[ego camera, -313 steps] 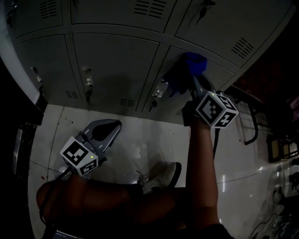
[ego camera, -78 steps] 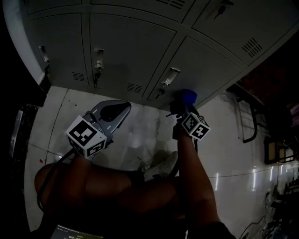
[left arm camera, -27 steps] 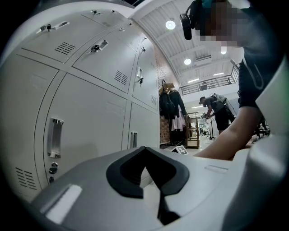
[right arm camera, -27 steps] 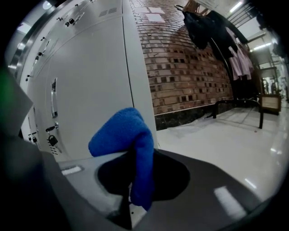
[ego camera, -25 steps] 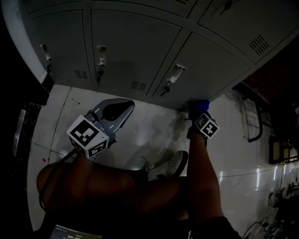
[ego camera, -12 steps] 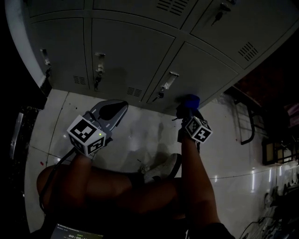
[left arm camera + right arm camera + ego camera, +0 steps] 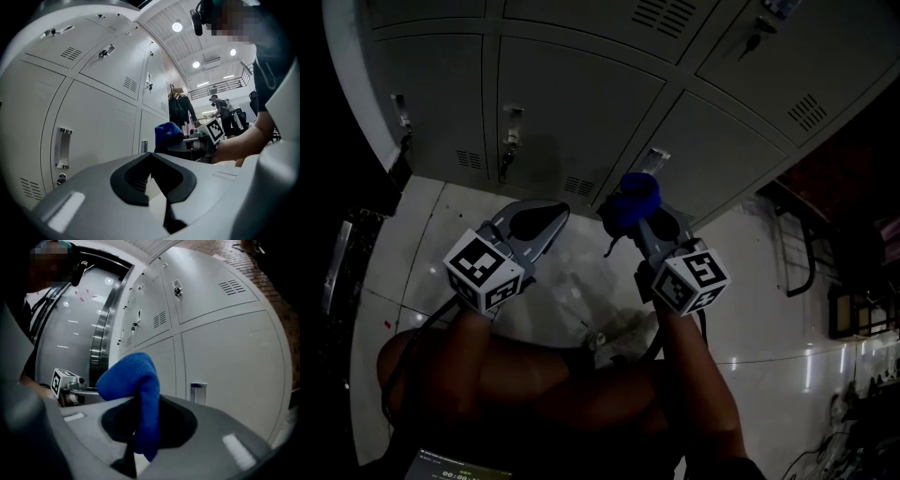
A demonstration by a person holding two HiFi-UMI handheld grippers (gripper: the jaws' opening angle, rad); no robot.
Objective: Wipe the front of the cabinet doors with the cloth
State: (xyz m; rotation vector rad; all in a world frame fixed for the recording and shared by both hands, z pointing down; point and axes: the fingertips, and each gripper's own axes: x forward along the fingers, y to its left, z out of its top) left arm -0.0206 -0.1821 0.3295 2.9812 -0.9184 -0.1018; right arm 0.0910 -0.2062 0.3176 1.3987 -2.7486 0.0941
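- Head view: grey cabinet doors (image 7: 581, 103) fill the upper half of the frame, above a glossy white floor (image 7: 769, 281). At lower left the left gripper (image 7: 546, 217) points up towards the doors, with its marker cube (image 7: 483, 272) behind it. Right of centre the right gripper (image 7: 645, 225) carries a bunched blue cloth (image 7: 634, 199) at its tip. The cloth lies in front of a lower door, just beside a handle (image 7: 654, 159). Whether it touches the door cannot be told here. A shoe (image 7: 619, 333) shows below, between the two arms.
- Left gripper view: the left gripper (image 7: 151, 155) is clenched, its jaws meeting with nothing between them. The cabinet doors (image 7: 98, 117) fill the left of the frame, one with a handle (image 7: 62, 147) at left. Past the jaw tips, at centre, are the blue cloth (image 7: 168, 135) and the right gripper's marker cube (image 7: 214, 130).
- Right gripper view: the right gripper (image 7: 145, 401) is grasping the blue cloth (image 7: 133, 376), which bulges above the jaws and hangs down between them. A cabinet door (image 7: 229, 357) fills the right of the frame, and the cloth looks slightly apart from it. The left gripper's marker cube (image 7: 62, 379) shows at left.
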